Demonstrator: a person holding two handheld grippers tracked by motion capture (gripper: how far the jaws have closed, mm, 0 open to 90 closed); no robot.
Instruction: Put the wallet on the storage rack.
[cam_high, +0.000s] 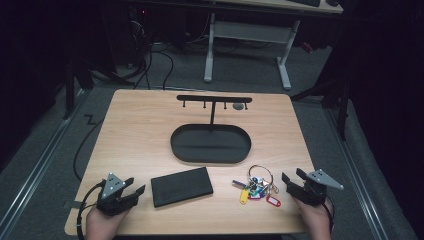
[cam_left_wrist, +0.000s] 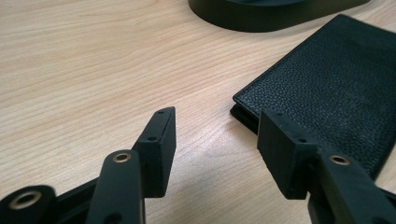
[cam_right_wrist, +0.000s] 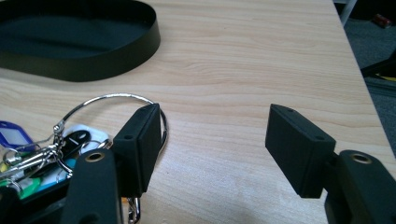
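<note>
— Wooden tabletop (cam_high: 140, 135): what lies at 6 o'clock?
— Black wallet (cam_high: 181, 186); key bunch (cam_high: 256, 189) at 5.
— Fingers?
— Left gripper (cam_high: 134, 187) and right gripper (cam_high: 292, 177) both spread wide, empty

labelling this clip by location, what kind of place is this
Probably a lab or office set up for recording, not a home. A small wooden table stands on grey carpet under one pool of light, a height-adjustable desk frame stands behind it, and cables trail across the floor into the dark.
</note>
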